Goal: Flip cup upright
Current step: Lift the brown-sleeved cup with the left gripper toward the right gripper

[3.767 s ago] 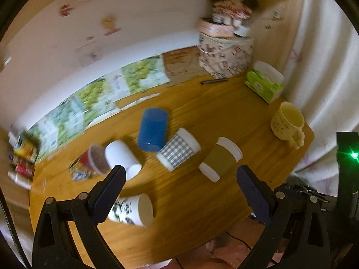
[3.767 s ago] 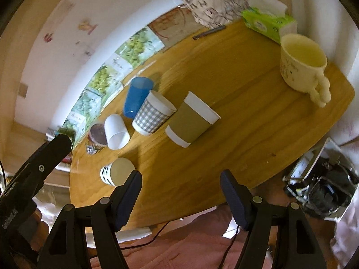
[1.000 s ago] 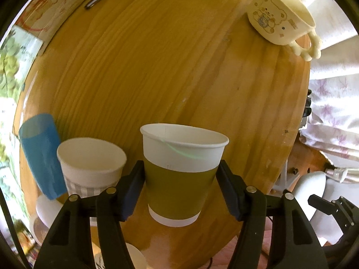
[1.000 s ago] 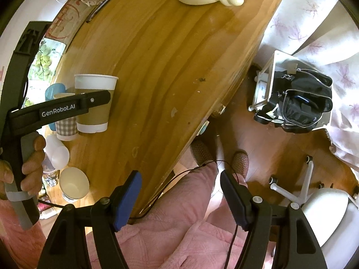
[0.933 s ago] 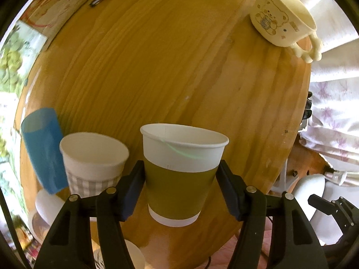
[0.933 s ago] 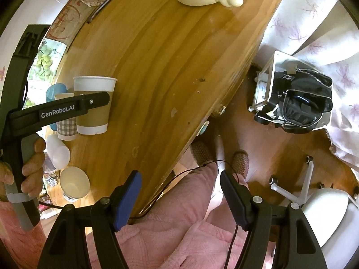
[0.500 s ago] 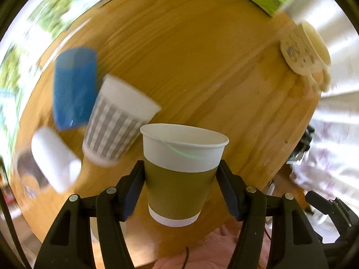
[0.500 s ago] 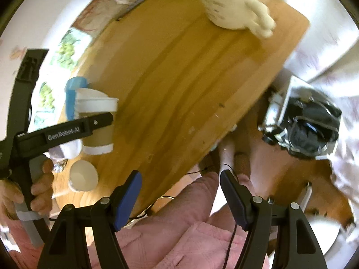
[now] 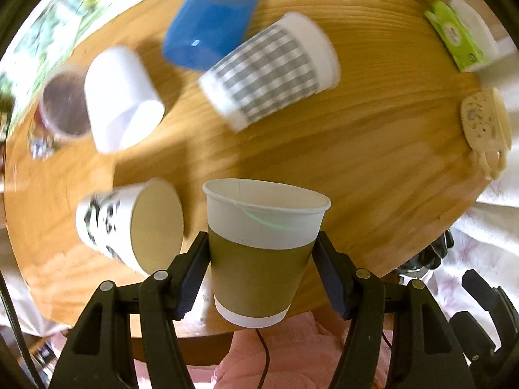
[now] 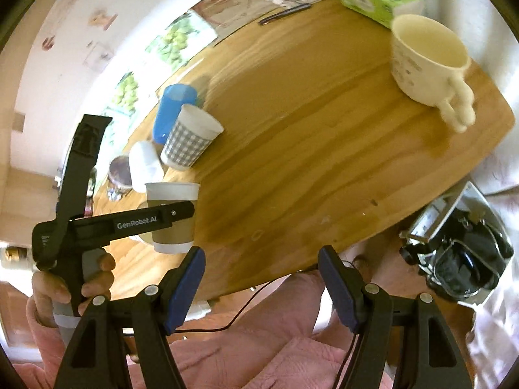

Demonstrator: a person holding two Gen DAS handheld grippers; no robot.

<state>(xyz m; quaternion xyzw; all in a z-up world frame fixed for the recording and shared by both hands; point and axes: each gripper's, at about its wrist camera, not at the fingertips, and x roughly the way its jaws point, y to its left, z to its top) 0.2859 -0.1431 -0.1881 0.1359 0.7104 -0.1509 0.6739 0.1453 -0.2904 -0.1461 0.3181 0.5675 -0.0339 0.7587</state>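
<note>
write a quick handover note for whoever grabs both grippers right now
Left gripper: shut on the olive-brown paper cup with white rim, mouth up, held over the near edge of the wooden table.
Right gripper: open, holding nothing, off the near edge.
Done: cup picked up and turned upright.
Left: set it down standing and release. The grey checked paper cup lies on its side.
</note>
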